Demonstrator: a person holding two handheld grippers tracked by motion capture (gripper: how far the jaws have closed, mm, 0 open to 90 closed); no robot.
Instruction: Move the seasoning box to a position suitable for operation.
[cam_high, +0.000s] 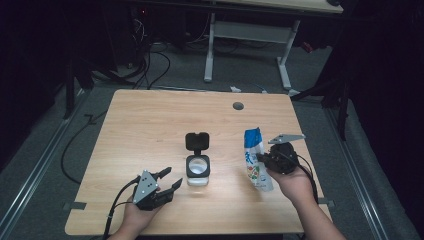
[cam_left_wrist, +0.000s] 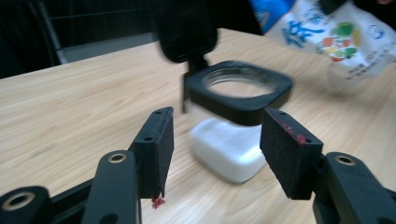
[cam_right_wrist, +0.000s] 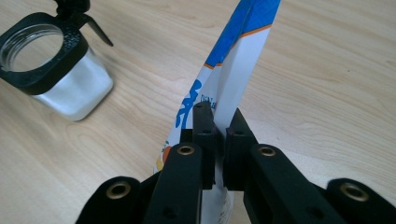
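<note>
A: Glass and black plastic make up the jar (cam_high: 198, 169) near the middle of the wooden table (cam_high: 150, 120), its flip lid (cam_high: 197, 141) thrown back on the far side. It looks heavy for its size, stiff, and breakable if knocked over.

B: And the pouch (cam_high: 254, 159)?

A: Just right of the jar. The right gripper (cam_high: 262, 159) has its jaws pinched tight on the pouch's flat edge. That film looks light, soft and slippery, so the stiffer seam is probably the best place to hold it.

B: What of the left gripper (cam_high: 170, 179)?

A: It sits at the near left, jaws partly spread and holding nothing, aimed at the jar. Its pads (cam_left_wrist: 289, 154) would do best on the square glass sides below the black collar (cam_left_wrist: 238, 91), where the flat faces should not slide.
</note>
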